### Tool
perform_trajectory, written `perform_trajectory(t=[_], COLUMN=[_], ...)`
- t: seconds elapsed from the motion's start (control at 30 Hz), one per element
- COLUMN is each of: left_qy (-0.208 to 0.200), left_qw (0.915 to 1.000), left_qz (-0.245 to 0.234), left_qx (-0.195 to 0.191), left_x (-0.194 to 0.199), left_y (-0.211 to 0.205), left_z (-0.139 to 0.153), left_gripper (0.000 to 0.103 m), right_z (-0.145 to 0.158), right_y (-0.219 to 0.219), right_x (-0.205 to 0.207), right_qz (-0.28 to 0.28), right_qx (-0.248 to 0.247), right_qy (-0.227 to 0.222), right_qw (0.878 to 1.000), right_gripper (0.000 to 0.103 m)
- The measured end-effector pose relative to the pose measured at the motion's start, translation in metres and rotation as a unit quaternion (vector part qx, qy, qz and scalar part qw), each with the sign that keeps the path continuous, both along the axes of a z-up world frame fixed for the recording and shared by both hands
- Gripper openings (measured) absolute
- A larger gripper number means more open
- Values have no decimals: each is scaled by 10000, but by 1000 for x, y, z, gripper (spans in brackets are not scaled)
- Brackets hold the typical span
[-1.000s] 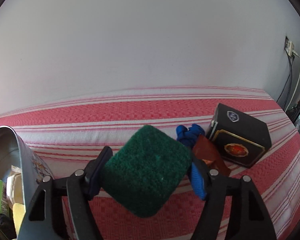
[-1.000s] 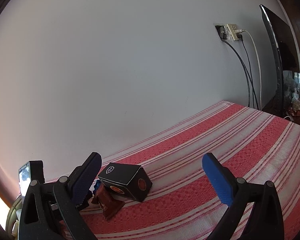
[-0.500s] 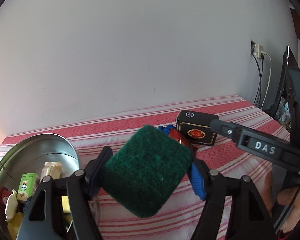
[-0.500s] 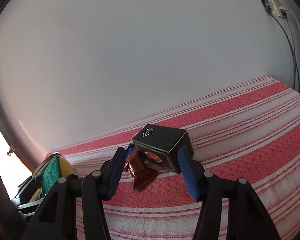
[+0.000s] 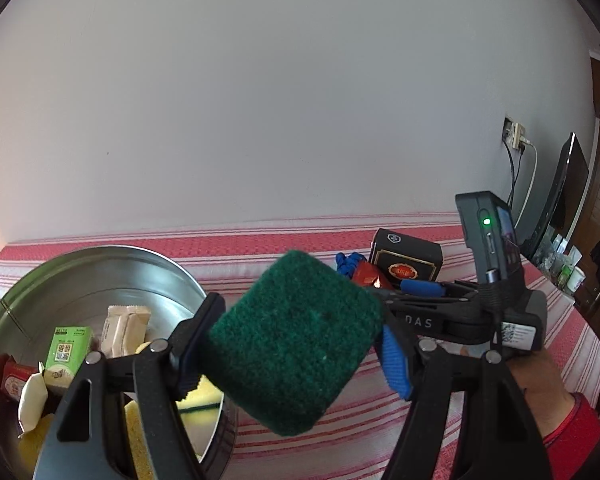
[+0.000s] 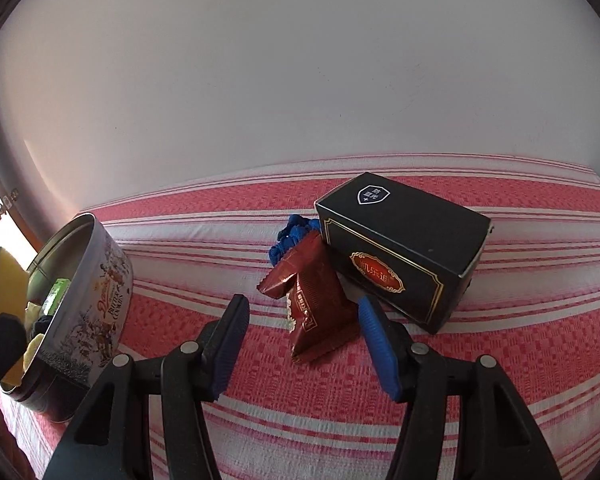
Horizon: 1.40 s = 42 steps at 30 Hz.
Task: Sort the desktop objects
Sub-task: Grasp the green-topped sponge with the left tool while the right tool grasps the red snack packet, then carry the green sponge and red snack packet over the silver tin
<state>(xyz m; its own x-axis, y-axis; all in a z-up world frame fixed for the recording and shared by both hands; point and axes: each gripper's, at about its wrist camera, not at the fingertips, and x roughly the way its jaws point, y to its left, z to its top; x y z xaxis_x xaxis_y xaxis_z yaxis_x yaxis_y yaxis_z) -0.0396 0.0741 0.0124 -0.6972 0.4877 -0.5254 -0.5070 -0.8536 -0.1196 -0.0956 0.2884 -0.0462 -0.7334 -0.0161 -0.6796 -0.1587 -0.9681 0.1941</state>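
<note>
My left gripper (image 5: 300,344) is shut on a green scouring sponge (image 5: 296,340), held in the air beside the right rim of a round metal tin (image 5: 100,250). In the right wrist view the sponge (image 6: 4,276) shows its yellow side at the far left, next to the tin (image 6: 96,280). My right gripper (image 6: 303,312) points down at a dark red snack packet (image 6: 320,308). Its jaws are opening; the packet's near end lies between the fingertips and the pads do not press on it. A black box (image 6: 400,248) and a blue fabric item (image 6: 292,236) touch the packet.
The tin holds several small packets and a green carton (image 5: 66,350). A striped red and white cloth (image 6: 500,360) covers the table, with a white wall close behind. A hand in a red sleeve (image 5: 548,396) holds the right gripper (image 5: 416,294). A monitor (image 5: 564,192) stands at far right.
My left gripper carried the sponge leftward until the tin's inside came into view. The right gripper swung down and left onto the packet and box, and its jaws narrowed from wide.
</note>
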Motion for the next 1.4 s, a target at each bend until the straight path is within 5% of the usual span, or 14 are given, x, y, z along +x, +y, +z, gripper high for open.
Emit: perform_trajectory(t=[0.13,0.27,0.33,0.4,0.83,1.03,1.27,1.4], left_qy=[-115,8,-8,-24,634,600,806,877], left_qw=[9998,9998,9998,9997,9971,9972,9956,9947], left_qz=[95,179,182,200,424,435,449,486], left_qx=[155,112,105,109,18,-37,-144,-231], left_x=[-5,-4,-5,-6,12,9,14,17], left_y=[-5,-7,-5,-4,2,9,20,24], left_z=[-6,-7,-9,-11,-11,-20,-27,-30], left_gripper=[72,72,72,72,72,72,72,72], right_z=[-11,-14,-13,-12,30,34,50,53], right_y=[-3,-8,-10,-11,-27,-65,-81,-82], right_x=[-27,-36,-35,-33,41,62,91,101], right_qz=[-72,129,120,137,-372,-808,-1367,-1413], right_qx=[321,352,442,494,363,568,1384,1431], right_qy=[-534,-595,-593,-580,1237,1516,2110,2128], right_qw=[9980,9975,9972,9970,9910,9835,9579,9562], right_gripper=[68,66,41,37,38,38,38,38])
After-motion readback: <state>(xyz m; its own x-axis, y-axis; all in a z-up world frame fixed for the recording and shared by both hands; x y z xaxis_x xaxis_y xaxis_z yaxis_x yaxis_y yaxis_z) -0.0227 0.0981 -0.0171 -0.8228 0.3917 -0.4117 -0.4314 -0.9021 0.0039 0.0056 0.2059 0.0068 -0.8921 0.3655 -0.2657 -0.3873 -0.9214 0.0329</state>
